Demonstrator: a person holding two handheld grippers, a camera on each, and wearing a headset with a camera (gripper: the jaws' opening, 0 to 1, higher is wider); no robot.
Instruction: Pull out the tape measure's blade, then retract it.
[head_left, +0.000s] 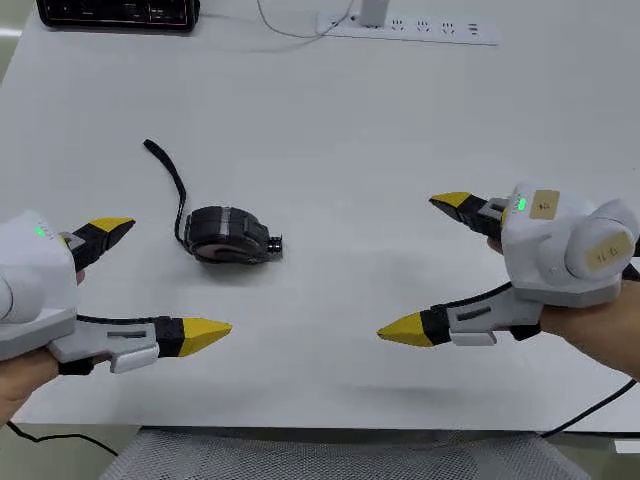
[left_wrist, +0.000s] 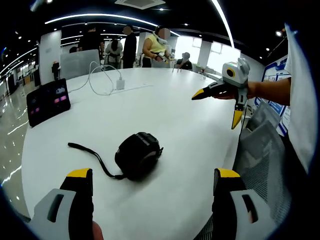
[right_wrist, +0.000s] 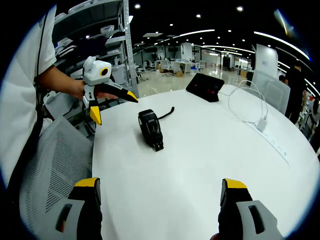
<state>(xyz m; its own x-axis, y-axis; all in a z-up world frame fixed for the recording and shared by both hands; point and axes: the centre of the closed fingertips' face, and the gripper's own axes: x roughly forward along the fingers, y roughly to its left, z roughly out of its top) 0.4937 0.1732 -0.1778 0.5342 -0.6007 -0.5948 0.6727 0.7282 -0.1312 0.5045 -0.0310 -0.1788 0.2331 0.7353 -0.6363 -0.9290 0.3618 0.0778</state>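
Nothing written can be read anywhere, neither word, brand nor number. Two pale tan paper stickers (head_left: 544, 204) on the white body of the right hand-held gripper (head_left: 406, 266) carry faint dark marks, too small to make out. A blue-and-white wall board (left_wrist: 276, 75), far right in the left gripper view, is blurred.

The head view is bright and even, lit from above; the white table (head_left: 400, 120) comes close to washed out, and the tape measure (head_left: 228, 236) throws only a soft, faint shadow on it; this picture is sharp, without blur; the two gripper views are dimmer around the table, with ceiling light strips (left_wrist: 100, 17) and small spot lamps (right_wrist: 240, 8) shining as bright marks; the windows (left_wrist: 220, 50) are overexposed; the fisheye bends lines strongly toward the edges.
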